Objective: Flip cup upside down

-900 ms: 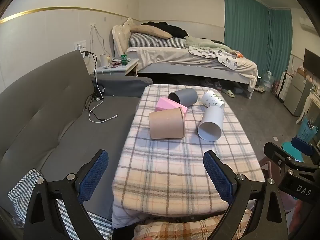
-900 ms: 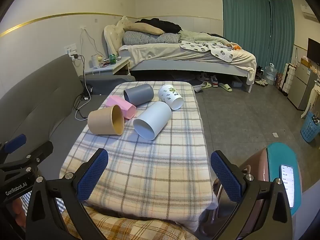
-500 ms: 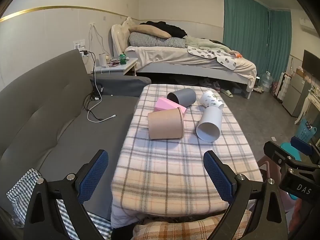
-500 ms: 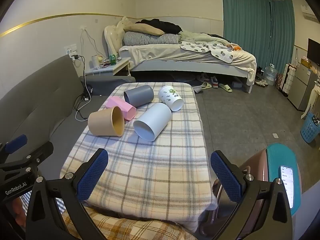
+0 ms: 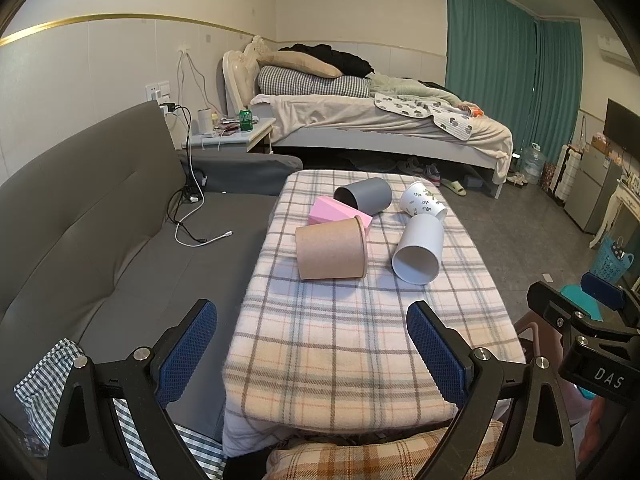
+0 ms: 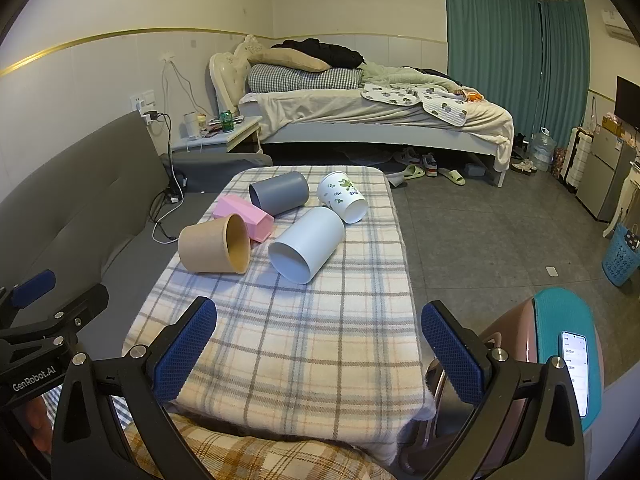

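Note:
Several cups lie on their sides on a plaid-covered table (image 5: 352, 344) (image 6: 304, 344): a brown paper cup (image 5: 331, 254) (image 6: 214, 249), a plain white cup (image 5: 419, 254) (image 6: 307, 243), a grey cup (image 5: 363, 195) (image 6: 279, 198), a pink angular cup (image 5: 338, 214) (image 6: 244, 216) and a white leaf-print cup (image 5: 423, 200) (image 6: 342, 197). My left gripper (image 5: 312, 354) is open and empty, above the table's near edge. My right gripper (image 6: 318, 354) is open and empty, also at the near edge. Both are well short of the cups.
A grey sofa (image 5: 92, 232) with a charging cable (image 5: 192, 216) runs along the table's left. A bed (image 5: 380, 120) stands behind. A pink-and-teal chair (image 6: 560, 344) with a phone is at the right. Tiled floor (image 6: 500, 240) lies to the right.
Both views have shifted only slightly; the cups sit a little lower and nearer in the left wrist view. Both grippers stay open and nothing on the table has moved.

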### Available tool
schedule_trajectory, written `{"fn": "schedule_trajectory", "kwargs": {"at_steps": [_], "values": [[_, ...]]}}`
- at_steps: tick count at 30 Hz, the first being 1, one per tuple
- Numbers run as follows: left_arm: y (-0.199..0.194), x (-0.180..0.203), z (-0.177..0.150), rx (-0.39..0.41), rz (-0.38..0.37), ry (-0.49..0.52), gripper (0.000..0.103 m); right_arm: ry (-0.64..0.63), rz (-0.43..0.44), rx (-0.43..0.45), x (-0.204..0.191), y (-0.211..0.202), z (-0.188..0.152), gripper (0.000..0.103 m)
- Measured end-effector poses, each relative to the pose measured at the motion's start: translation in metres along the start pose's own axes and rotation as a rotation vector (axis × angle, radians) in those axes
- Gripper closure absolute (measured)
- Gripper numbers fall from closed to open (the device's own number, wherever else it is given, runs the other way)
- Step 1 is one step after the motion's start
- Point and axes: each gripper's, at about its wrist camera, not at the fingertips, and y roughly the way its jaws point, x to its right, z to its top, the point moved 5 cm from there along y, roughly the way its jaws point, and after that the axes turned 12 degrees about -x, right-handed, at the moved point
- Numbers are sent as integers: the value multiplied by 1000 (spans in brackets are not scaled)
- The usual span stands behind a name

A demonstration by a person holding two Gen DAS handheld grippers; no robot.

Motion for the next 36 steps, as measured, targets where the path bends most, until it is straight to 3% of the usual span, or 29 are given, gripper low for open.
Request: {"fn": "schedule_trajectory", "kwargs": {"at_steps": [36], "values": [[0, 0, 0, 1, -1, 1, 4, 1, 10, -3, -3, 1, -1, 0]]}}
